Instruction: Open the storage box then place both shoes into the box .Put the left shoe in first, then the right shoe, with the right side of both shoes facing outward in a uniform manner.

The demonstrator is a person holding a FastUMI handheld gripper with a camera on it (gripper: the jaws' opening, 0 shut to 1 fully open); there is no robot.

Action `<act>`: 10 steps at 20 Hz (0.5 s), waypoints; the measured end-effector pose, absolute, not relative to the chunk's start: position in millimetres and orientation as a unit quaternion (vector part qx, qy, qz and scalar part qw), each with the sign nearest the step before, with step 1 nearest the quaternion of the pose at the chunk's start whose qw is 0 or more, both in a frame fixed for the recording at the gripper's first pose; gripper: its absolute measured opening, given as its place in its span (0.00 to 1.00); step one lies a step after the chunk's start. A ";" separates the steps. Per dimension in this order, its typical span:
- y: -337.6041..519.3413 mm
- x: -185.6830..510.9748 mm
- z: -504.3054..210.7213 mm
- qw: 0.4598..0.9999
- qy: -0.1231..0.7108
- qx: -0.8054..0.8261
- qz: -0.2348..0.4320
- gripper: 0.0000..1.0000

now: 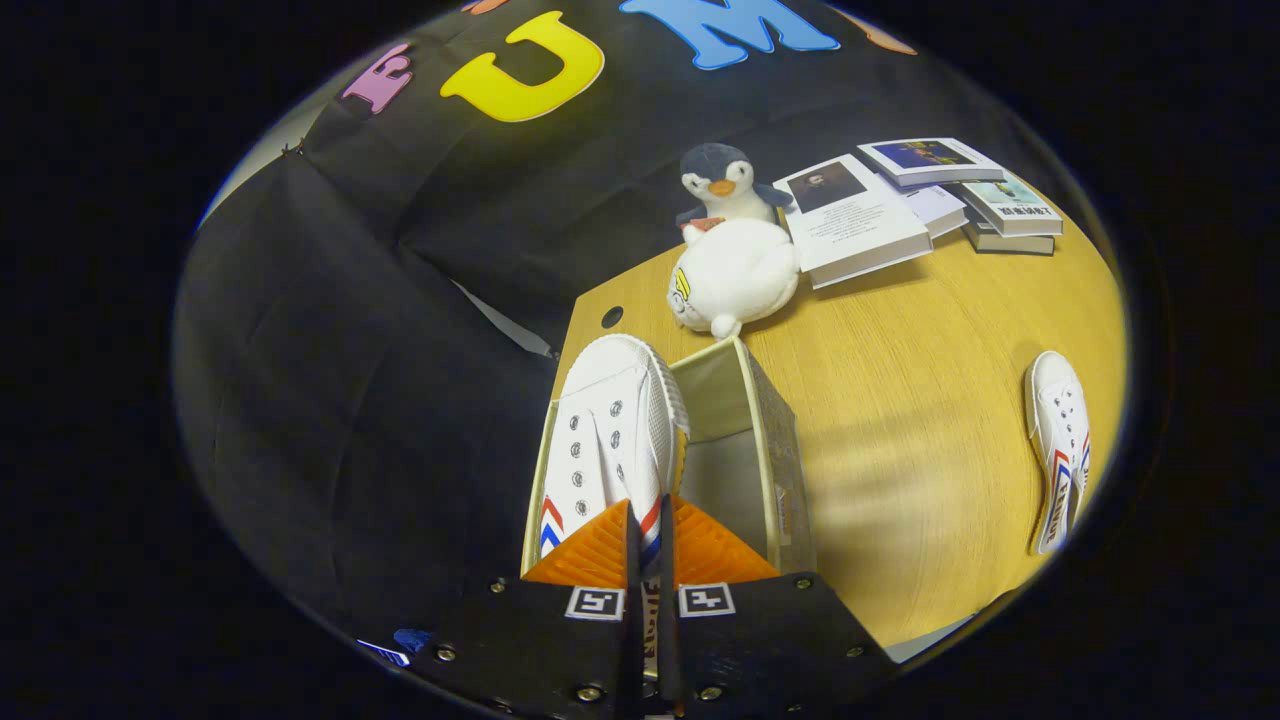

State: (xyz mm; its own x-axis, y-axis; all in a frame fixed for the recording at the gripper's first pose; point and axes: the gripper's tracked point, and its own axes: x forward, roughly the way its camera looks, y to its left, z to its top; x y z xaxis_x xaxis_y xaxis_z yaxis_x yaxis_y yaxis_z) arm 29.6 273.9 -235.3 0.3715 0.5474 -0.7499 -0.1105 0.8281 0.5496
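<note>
Gripper (650, 535) jaws clamped tight on the white shoe (610, 440), toe up at twelve o'clock over the open storage box (775, 450). Second shoe (1060, 445) lies at three o'clock on the wooden table (900, 400). Plush penguin (725, 185), white plush (735, 275) and books (900, 205) sit beyond at one o'clock.

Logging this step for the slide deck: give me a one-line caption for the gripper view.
Claw pinching a white shoe over the open box; second shoe waits on the table.
</note>
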 end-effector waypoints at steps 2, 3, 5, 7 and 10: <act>281.5 26.8 -242.9 0.802 0.525 0.202 0.201 0.06; 284.6 26.1 -247.6 0.804 0.525 0.196 0.199 0.06; 288.3 22.6 -260.3 0.807 0.530 0.180 0.191 0.06; 295.0 18.4 -269.8 0.807 0.534 0.172 0.185 0.06; 305.4 12.5 -283.5 0.803 0.544 0.165 0.179 0.06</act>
